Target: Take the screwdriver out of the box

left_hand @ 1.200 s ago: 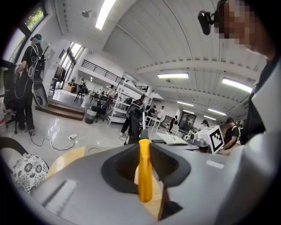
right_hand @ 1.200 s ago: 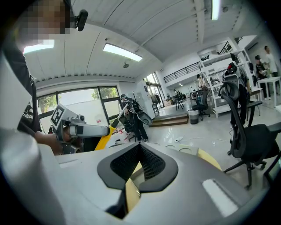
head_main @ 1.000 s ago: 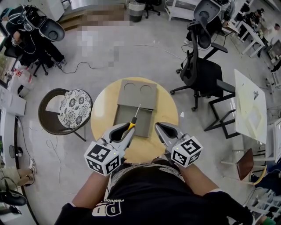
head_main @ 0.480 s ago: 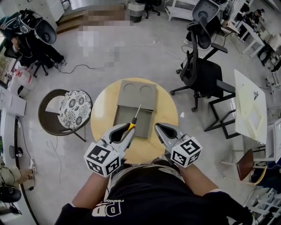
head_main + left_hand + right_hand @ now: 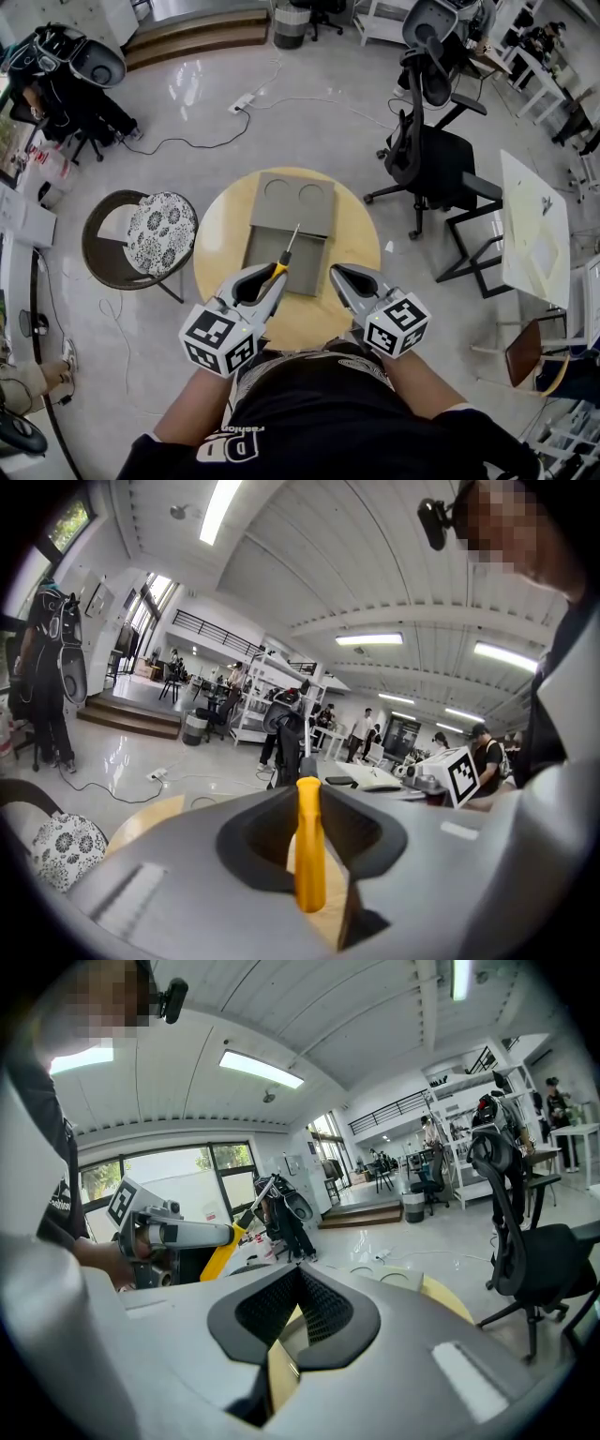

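Note:
A grey box [image 5: 291, 220] lies open on the round yellow table [image 5: 220, 234], its lid with two round hollows folded away from me. My left gripper [image 5: 273, 273] is shut on the yellow handle of the screwdriver [image 5: 281, 267], whose thin shaft points up over the box's tray. In the left gripper view the yellow handle [image 5: 309, 850] stands upright between the jaws of that gripper [image 5: 306, 794]. My right gripper [image 5: 336, 271] hovers beside it at the table's near edge, shut and empty. The right gripper view shows its jaws [image 5: 300, 1271] meeting at the tip, with the screwdriver [image 5: 218, 1260] off to the left.
A round stool with a patterned cushion [image 5: 159, 230] stands left of the table. A black office chair [image 5: 431, 155] is at the back right, a white desk [image 5: 534, 225] further right. A power cable [image 5: 202, 131] trails over the floor behind.

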Action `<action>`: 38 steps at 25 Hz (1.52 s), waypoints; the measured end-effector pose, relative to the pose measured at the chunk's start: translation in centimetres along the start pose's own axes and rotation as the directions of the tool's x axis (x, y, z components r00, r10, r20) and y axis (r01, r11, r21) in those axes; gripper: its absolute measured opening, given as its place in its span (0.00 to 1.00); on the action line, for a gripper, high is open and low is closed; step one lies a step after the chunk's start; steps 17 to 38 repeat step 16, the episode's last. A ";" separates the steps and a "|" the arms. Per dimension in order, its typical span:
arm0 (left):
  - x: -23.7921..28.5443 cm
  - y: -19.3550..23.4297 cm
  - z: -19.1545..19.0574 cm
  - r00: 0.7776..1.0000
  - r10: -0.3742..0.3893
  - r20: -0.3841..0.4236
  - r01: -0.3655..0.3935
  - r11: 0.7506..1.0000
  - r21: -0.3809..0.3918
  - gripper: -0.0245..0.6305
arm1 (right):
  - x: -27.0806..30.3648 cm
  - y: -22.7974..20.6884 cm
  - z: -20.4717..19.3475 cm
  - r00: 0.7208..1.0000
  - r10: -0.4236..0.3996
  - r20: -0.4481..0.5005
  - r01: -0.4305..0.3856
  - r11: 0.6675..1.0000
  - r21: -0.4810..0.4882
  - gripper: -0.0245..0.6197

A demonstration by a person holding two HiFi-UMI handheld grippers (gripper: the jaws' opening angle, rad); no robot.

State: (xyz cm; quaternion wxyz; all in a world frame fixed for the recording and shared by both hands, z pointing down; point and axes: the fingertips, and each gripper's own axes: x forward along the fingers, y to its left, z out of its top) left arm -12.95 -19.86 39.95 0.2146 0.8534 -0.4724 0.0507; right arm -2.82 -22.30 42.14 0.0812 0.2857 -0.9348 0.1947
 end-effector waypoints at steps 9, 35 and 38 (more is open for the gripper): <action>0.2 0.0 -0.2 1.000 -0.004 -0.005 0.004 1.000 -0.001 0.25 | 0.0 0.0 -0.2 1.000 -0.004 -0.003 0.004 1.000 0.000 0.04; 0.5 -0.3 -0.3 1.000 -0.005 -0.009 0.005 1.000 0.003 0.25 | -0.2 -0.3 -0.3 1.000 -0.001 -0.004 0.001 1.000 0.000 0.04; 0.5 -0.3 -0.3 1.000 -0.005 -0.009 0.005 1.000 0.003 0.25 | -0.2 -0.3 -0.3 1.000 -0.001 -0.004 0.001 1.000 0.000 0.04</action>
